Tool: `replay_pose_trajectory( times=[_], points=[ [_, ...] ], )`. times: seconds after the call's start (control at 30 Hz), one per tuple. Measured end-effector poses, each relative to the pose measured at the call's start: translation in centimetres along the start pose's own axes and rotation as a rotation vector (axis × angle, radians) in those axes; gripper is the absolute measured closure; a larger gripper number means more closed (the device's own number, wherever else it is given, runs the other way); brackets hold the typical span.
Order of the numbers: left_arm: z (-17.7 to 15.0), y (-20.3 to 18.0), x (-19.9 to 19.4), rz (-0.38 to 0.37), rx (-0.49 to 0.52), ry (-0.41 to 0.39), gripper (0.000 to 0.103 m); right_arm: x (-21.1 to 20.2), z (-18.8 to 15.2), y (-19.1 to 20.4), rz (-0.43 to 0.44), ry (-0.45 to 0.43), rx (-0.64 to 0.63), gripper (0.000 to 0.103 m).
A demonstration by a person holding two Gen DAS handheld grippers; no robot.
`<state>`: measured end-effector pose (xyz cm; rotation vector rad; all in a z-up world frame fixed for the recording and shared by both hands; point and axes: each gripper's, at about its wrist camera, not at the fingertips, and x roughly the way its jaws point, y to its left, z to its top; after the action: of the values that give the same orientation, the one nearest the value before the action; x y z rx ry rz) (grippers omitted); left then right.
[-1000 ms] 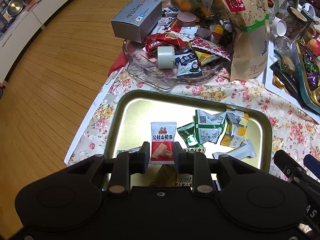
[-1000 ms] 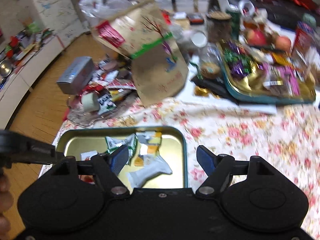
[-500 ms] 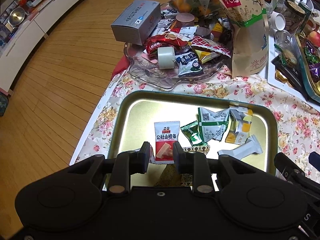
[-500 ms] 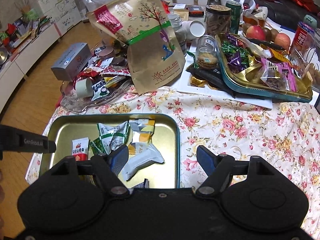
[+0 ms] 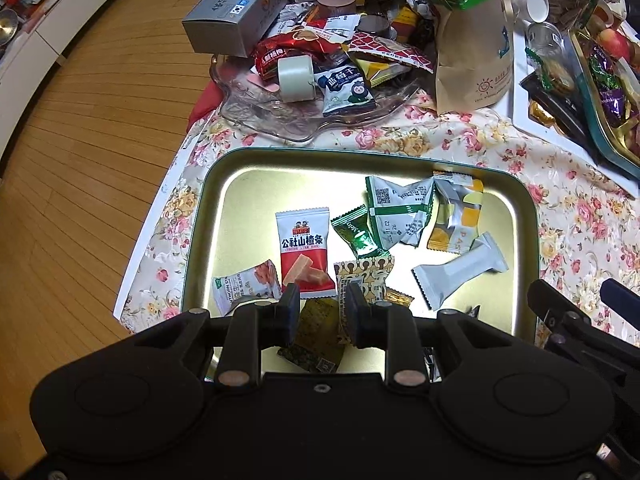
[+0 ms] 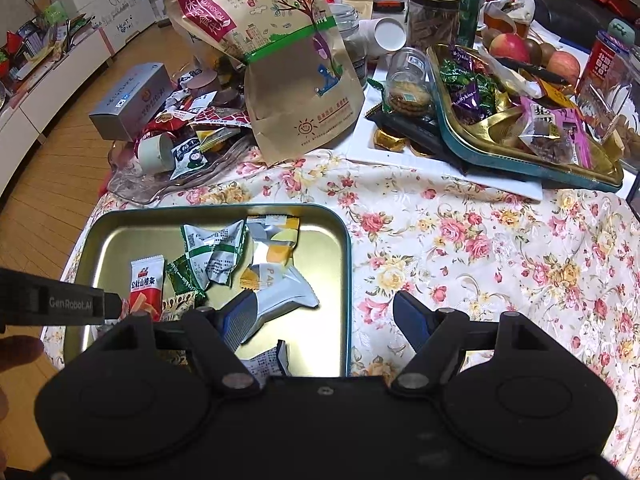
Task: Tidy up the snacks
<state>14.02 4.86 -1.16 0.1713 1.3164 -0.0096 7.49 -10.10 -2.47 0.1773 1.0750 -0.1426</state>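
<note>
while the left gripper (image 5: 319,307) hangs over the tray's (image 5: 208,184) near edge with fingers part-spread and nothing pinched, the red packet (image 5: 305,248) lies flat mid-tray just past its tips; the right gripper (image 6: 326,314) gapes wide and empty over the tray's right rim

A shallow gold metal tray with a teal rim (image 5: 202,216) lies flat on the floral-clothed counter (image 6: 480,248). Loose wrapped snacks lie scattered in it: a red-and-white haw-strip packet (image 5: 305,252), a green foil candy (image 5: 356,232), a white-green pouch (image 5: 398,212), and a plain white bar (image 5: 460,272).
</note>
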Motion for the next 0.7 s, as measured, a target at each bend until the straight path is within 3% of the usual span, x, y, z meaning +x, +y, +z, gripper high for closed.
replay_pose_trajectory(
  times=[0.7],
  points=[
    [0.09, -0.19, 0.27, -0.001, 0.011, 0.020, 0.068, 0.50, 0.00, -0.13, -0.006, 0.028, 0.011, 0.025]
  ],
)
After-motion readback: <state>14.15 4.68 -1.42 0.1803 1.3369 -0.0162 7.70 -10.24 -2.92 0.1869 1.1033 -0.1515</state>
